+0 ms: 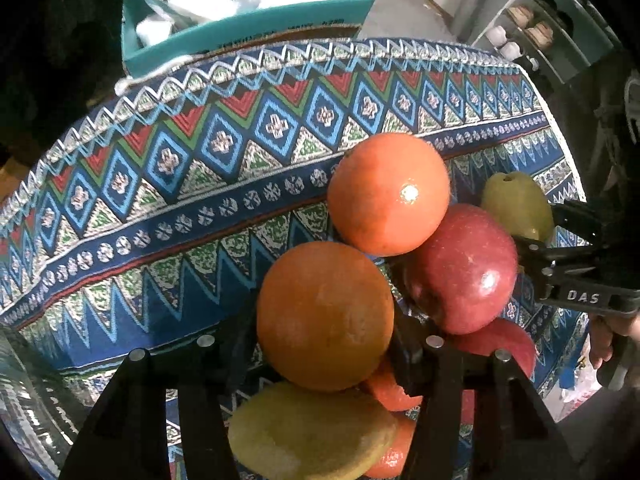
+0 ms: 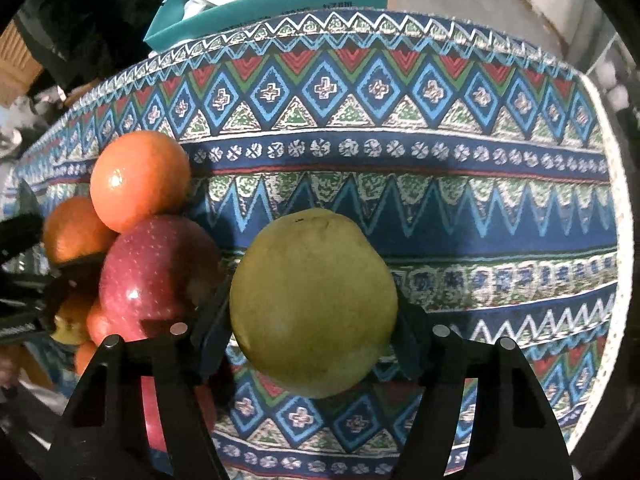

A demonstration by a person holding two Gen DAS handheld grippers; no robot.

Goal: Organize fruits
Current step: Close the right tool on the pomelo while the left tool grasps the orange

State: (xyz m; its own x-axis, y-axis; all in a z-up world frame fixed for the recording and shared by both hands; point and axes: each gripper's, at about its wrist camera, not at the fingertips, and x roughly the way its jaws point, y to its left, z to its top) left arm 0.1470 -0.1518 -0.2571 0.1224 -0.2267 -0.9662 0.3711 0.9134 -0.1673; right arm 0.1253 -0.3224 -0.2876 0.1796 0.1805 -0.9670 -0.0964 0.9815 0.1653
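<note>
Both wrist views steep down, close over patterned surface. Left from left of fruit pile, right from right. Shared: red apple, upper orange.

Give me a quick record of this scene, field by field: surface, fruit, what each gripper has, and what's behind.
surface: patterned tablecloth
fruit pile: oranges, red apple, yellow fruit, clustered and touching
left gripper: shut on an orange
right gripper: shut on a green pear
behind the table: teal box with white bags
</note>
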